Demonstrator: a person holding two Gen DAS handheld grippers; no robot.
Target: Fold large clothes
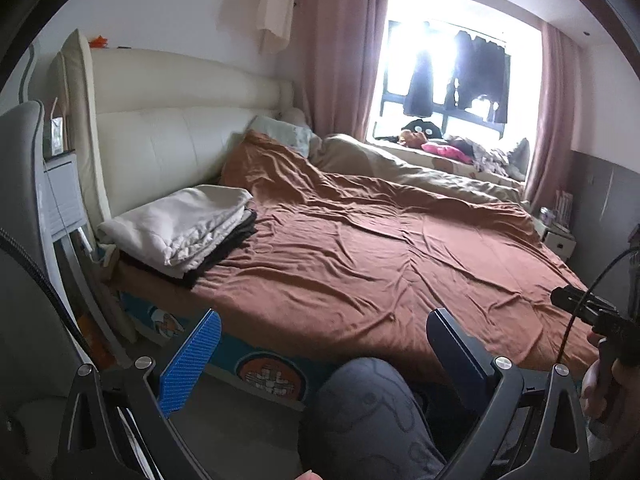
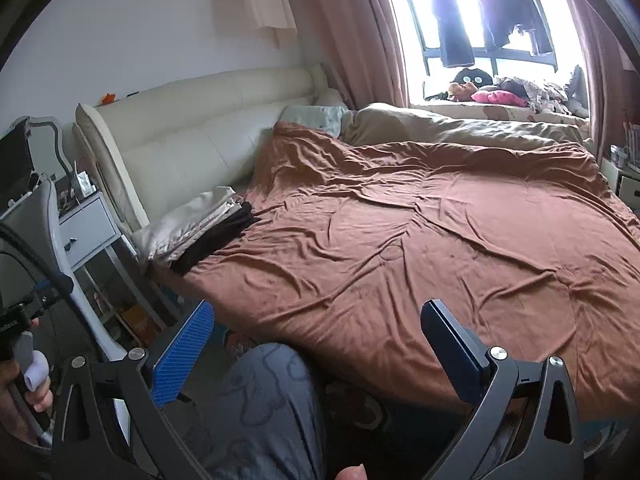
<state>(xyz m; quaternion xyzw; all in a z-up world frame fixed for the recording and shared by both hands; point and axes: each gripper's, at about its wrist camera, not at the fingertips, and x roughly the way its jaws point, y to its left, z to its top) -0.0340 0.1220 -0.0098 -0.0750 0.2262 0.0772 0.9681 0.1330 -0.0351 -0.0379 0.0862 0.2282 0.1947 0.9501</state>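
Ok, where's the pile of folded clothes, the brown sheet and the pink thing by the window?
folded clothes pile (image 1: pixel 188 228), left wrist view, top cream layer.
brown sheet (image 2: pixel 420 240), right wrist view, wrinkled middle.
pink thing (image 2: pixel 498 97), right wrist view, its middle, on the windowsill.

1. Two grippers: left gripper (image 1: pixel 320 344) and right gripper (image 2: pixel 316 336), each with two fingers spread wide, nothing between them.
2. One bed (image 1: pixel 380 264) ahead of both tools, under one rust-brown sheet (image 2: pixel 420 240).
3. One stack of folded clothes (image 1: pixel 184 232), ahead and left of the left fingers (a pale piece over a dark one; exact number of layers unclear).
4. One knee (image 1: pixel 360 412) between the fingers.
5. One window (image 2: pixel 480 28) far ahead, with dark garments hanging.
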